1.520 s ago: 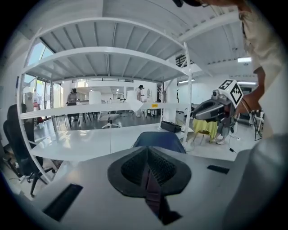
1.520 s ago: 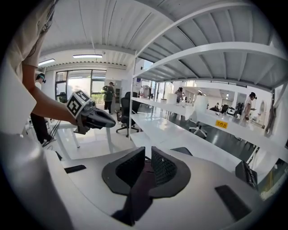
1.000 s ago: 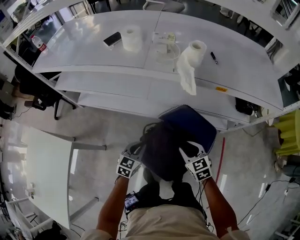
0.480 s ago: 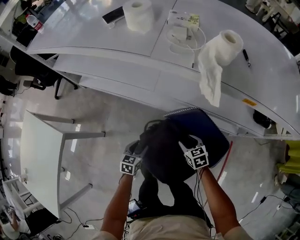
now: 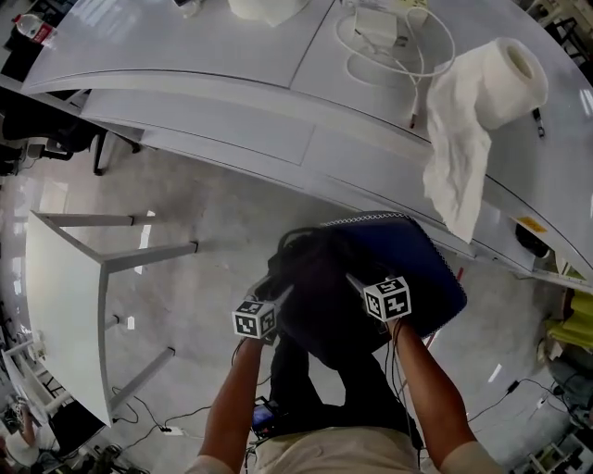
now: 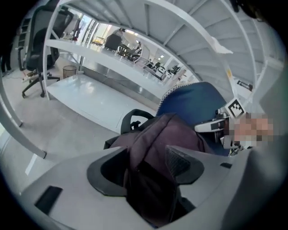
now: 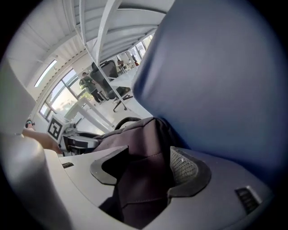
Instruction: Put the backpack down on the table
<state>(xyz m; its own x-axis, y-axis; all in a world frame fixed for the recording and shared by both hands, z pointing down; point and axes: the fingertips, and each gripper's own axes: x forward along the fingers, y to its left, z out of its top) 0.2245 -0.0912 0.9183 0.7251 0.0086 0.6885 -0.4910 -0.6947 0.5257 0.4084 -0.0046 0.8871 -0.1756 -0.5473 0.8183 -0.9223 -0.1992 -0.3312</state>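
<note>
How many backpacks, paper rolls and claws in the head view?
backpack: 1
paper rolls: 2, the second cropped at the top edge
claws: 2, left claw and right claw, jaws just opened wider, backpack fabric between them
Total: 5

The backpack [image 5: 320, 296] is dark, apparently a brownish purple, though the head view shows it near black. The chair [image 5: 417, 264] is deep blue with a pale dotted edge. The table [image 5: 185, 93] and paper roll [image 5: 510, 69] are white, and the floor [image 5: 204, 213] is glossy grey.
</note>
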